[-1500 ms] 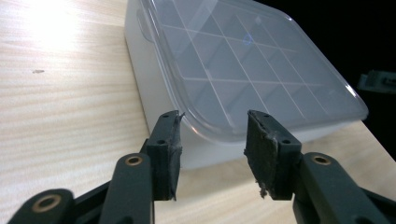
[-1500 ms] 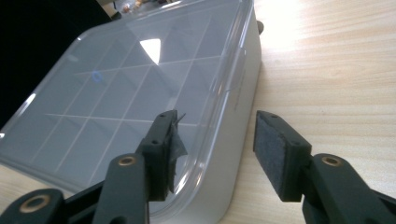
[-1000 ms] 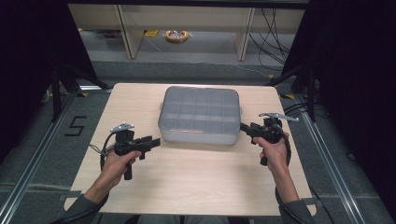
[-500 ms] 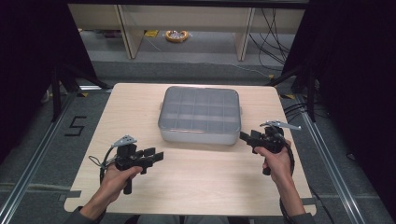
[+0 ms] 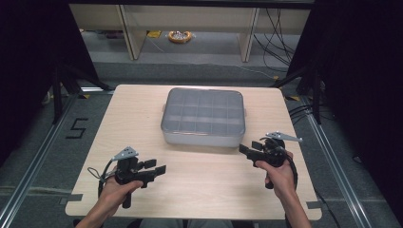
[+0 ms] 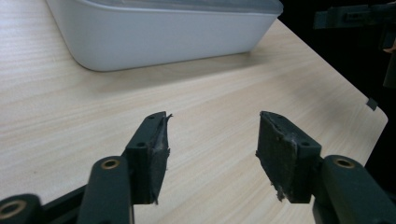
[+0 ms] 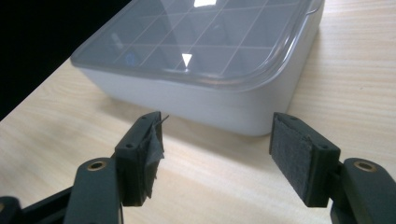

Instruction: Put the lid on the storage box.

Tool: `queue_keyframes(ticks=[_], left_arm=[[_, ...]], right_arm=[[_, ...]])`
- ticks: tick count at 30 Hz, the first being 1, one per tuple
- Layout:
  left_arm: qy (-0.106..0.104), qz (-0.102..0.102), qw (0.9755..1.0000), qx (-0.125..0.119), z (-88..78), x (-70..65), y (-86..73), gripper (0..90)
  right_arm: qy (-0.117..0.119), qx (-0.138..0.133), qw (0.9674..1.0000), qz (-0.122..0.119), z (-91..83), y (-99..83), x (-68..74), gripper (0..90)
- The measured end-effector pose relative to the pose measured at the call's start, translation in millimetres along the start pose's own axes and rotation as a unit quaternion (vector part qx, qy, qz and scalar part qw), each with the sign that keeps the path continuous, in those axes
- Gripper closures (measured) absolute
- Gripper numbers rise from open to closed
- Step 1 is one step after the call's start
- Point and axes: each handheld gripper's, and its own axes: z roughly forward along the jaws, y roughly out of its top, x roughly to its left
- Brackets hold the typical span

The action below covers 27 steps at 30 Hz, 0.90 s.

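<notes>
Pale grey rectangular plastic compartment box with translucent lid (image 5: 203, 116): centre of light wooden counter (image 5: 142, 114), lid on. Left gripper (image 5: 157, 167) and right gripper (image 5: 248, 148): near the box, jaws apart, just opening, nothing between. Black numeral "5" (image 5: 77, 128) on floor, left.

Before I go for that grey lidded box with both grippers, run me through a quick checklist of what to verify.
1. Lid on the grey box: seated flat all round as far as can be seen. Ok.
2. Left gripper: jaws apart with nothing between them, having just been opening. Ok.
3. Right gripper: jaws apart and empty, also just opening. Ok.
4. Both grippers off the box: bare wood shows between each and its wall. Ok.
5. Table between grippers and box: free of obstacles. Ok.
6. Whether the lid is latched: cannot tell.
</notes>
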Motion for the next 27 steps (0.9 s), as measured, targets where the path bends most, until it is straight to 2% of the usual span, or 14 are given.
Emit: queue_keyframes(ticks=[3, 4, 5, 6, 8, 10, 11, 12, 13, 20, 24, 25, 26, 27], left_arm=[[-0.003, 0.007, 1.0000, 0.004, -0.1, -2.6, -5.5, 40.7], [-0.001, 0.011, 0.9999, 0.006, -0.5, -3.7, -7.0, 40.2], [-0.001, 0.010, 0.9999, 0.006, -0.2, -5.1, -8.6, 39.5], [0.001, 0.013, 0.9999, 0.008, -0.6, -5.8, -10.0, 38.8], [-0.006, 0.011, 0.9999, 0.011, -0.7, -6.5, -12.3, 37.1], [-0.008, 0.014, 0.9998, 0.012, -0.7, -7.7, -14.6, 37.0], [-0.008, 0.016, 0.9997, 0.014, -1.1, -8.1, -15.7, 36.8], [-0.008, 0.014, 0.9998, 0.013, -1.0, -8.9, -16.5, 36.3], [-0.006, 0.017, 0.9997, 0.016, -1.5, -9.4, -17.0, 35.8], [-0.006, 0.036, 0.9991, 0.020, -2.6, -12.8, -22.8, 33.4], [-0.006, 0.038, 0.9990, 0.022, -2.9, -14.2, -25.7, 31.2], [-0.004, 0.042, 0.9989, 0.023, -2.8, -14.4, -26.4, 30.6], [-0.002, 0.047, 0.9986, 0.024, -2.9, -14.4, -27.1, 30.0], [-0.001, 0.049, 0.9985, 0.026, -3.2, -14.6, -28.0, 29.7]], right_arm=[[0.004, 0.005, 1.0000, 0.000, -2.4, -5.7, 4.0, 35.7], [0.003, 0.014, 0.9998, 0.014, -4.5, -7.8, 8.0, 35.6], [0.003, 0.009, 0.9999, -0.006, -4.8, -9.6, 5.9, 35.6], [0.006, 0.009, 0.9999, 0.001, -4.7, -11.9, 8.1, 35.5], [0.010, 0.009, 0.9999, -0.006, -6.3, -15.4, 8.6, 35.4], [0.008, 0.023, 0.9996, -0.013, -9.4, -17.9, 9.7, 35.1], [0.011, 0.012, 0.9998, -0.011, -8.3, -20.6, 10.4, 35.0], [0.010, 0.023, 0.9996, 0.010, -10.2, -22.5, 14.6, 34.9], [0.013, 0.016, 0.9997, -0.011, -9.2, -24.3, 11.8, 34.8], [0.023, 0.021, 0.9994, -0.011, -11.9, -37.6, 18.0, 33.7], [0.024, 0.024, 0.9991, -0.025, -14.4, -42.9, 20.5, 32.1], [0.025, 0.026, 0.9992, -0.020, -15.8, -43.8, 21.9, 30.7], [0.024, 0.024, 0.9994, 0.000, -16.1, -45.6, 24.9, 29.0], [0.022, 0.029, 0.9993, -0.013, -17.6, -45.8, 22.9, 28.9]])
